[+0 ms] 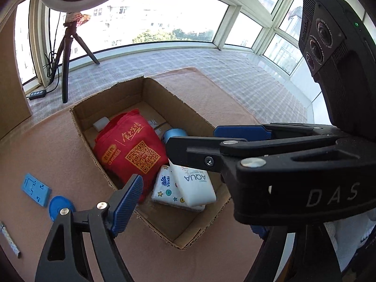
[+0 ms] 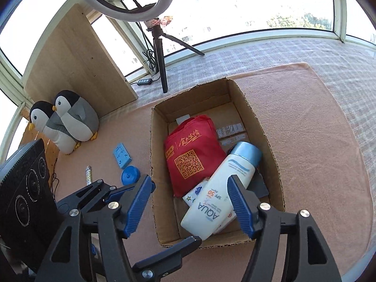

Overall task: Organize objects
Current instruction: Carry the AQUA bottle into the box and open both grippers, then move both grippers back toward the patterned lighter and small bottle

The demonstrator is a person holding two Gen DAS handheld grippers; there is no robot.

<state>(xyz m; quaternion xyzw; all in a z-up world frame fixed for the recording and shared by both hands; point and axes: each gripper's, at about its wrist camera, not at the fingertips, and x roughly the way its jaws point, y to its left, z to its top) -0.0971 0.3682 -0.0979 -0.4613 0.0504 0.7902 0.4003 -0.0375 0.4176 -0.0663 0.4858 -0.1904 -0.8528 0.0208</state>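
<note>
An open cardboard box (image 2: 265, 127) (image 1: 202, 117) on the pink mat holds a red bag (image 2: 190, 155) (image 1: 131, 150), a white AQUA sunscreen bottle with a blue cap (image 2: 216, 197) (image 1: 195, 183) and a Vinda tissue pack (image 1: 164, 188) (image 2: 195, 192). My right gripper (image 2: 190, 202) hovers open and empty over the box's near end, above the bottle. My left gripper is open; only its left finger (image 1: 128, 202) shows, the right gripper body (image 1: 282, 164) covers the other. On the mat left of the box lie a blue plastic card (image 2: 121, 156) (image 1: 36, 189), a blue round lid (image 2: 130, 175) (image 1: 60, 208) and a small patterned tube (image 2: 88, 175) (image 1: 10, 239).
Two plush penguins (image 2: 63, 119) sit at the far left by a wooden board (image 2: 77, 56). A ring light on a tripod (image 2: 162, 54) (image 1: 68, 54) stands behind the box, with cables and a remote (image 2: 144, 81). A checked cloth (image 2: 305, 54) lies beyond the mat.
</note>
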